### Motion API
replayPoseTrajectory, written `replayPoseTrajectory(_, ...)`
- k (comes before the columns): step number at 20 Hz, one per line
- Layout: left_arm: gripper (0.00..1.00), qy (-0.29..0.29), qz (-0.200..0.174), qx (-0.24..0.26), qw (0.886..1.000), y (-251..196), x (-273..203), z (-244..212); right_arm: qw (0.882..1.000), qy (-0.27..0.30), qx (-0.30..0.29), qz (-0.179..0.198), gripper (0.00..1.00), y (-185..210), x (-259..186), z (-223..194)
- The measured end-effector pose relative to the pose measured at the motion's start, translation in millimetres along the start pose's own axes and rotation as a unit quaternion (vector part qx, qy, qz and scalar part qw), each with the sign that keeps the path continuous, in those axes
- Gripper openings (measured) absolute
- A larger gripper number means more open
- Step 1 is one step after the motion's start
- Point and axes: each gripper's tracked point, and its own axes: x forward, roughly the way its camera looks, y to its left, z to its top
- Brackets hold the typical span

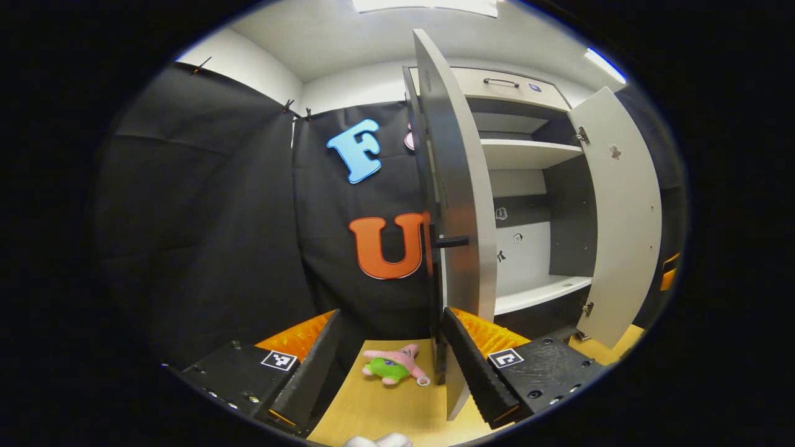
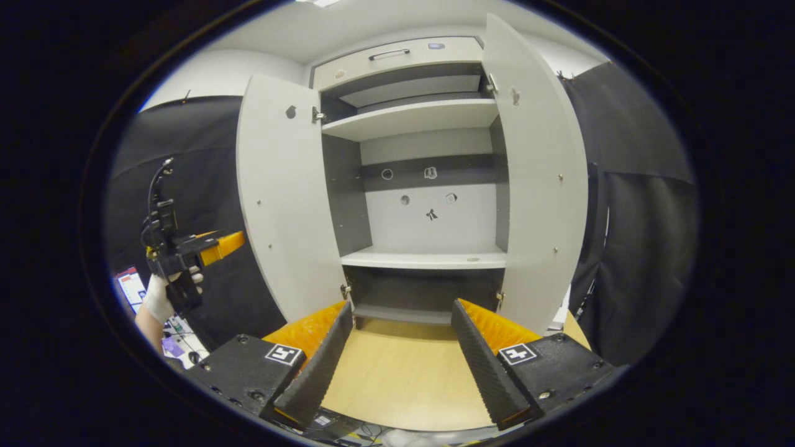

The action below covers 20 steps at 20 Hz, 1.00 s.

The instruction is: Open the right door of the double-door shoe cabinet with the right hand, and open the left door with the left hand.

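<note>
The double-door shoe cabinet (image 2: 428,205) is seen standing on a pale wooden desk (image 2: 404,379) against the booth's black cloth, and both of its doors are swung wide, so the task is judged to be all but done. In the right gripper view the left door (image 2: 282,192) and the right door (image 2: 537,186) are splayed outward to either side of bare shelves (image 2: 410,118), with small hinges visible at the inner edges. In the left gripper view the left door is met nearly edge-on, just beyond the left gripper (image 1: 391,366), and a short dark handle (image 1: 452,242) is seen projecting from its outer face; the right door (image 1: 621,211) hangs open farther off. The doors are judged to be stiff, flat panels of board, light to swing but smooth-faced and slippery, so a hold is best taken on the handle or across the thin free edge, and the pull is best kept along the hinge's arc. The jaws of the left gripper are spread wide with nothing between them, the door edge lying close by the right-hand finger. The jaws of the right gripper (image 2: 397,360) are likewise spread and empty, well clear of the cabinet. A small pink and green plush toy (image 1: 392,365) lies on the desk beside the left door's foot. The left gripper, held in a gloved hand (image 2: 163,292), is also seen far off to the side in the right gripper view.
</note>
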Motion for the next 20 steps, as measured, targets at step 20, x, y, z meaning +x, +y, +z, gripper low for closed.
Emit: replayPoseTrajectory(20, 0.96, -0.048, -0.024, -0.021, 0.998, -138, -60, 99, 0.995, -0.065, 0.005, -0.077, 1.0, -52, -22, 48)
